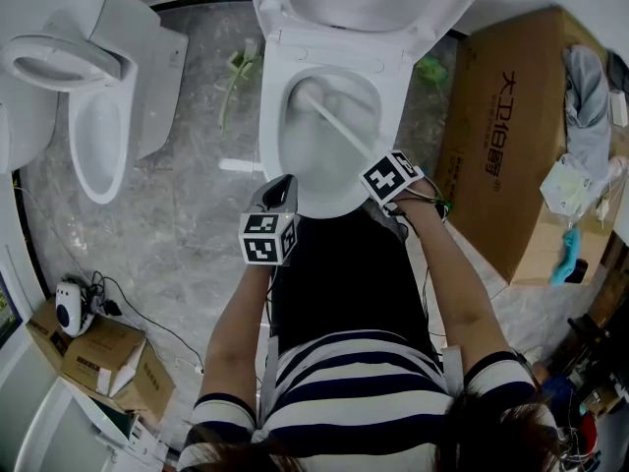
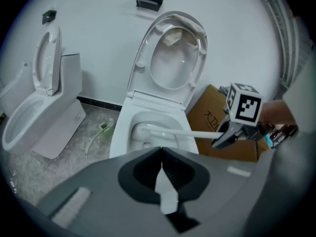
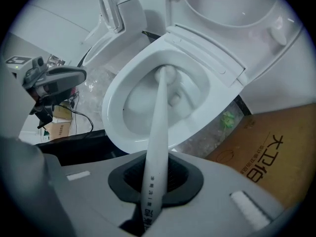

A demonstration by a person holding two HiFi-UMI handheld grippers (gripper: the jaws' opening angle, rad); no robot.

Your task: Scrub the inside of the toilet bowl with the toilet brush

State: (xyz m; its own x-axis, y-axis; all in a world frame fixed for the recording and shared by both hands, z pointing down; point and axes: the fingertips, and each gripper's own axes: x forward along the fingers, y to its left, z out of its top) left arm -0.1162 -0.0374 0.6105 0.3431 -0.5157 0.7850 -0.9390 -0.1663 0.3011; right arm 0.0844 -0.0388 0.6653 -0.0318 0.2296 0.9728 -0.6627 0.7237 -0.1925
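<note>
Pinching the toilet brush [image 3: 157,132] by its white handle, our right gripper [image 3: 152,184] sits over the near right rim of the toilet bowl [image 1: 271,150], with our forearm reaching in from the right. The handle slants far and left into the bowl, and the brush head [image 3: 168,75] is against the inner wall. Our left gripper [image 2: 162,179] hangs at the near left rim with its jaws pressed together on nothing, forearm straight ahead.
</note>
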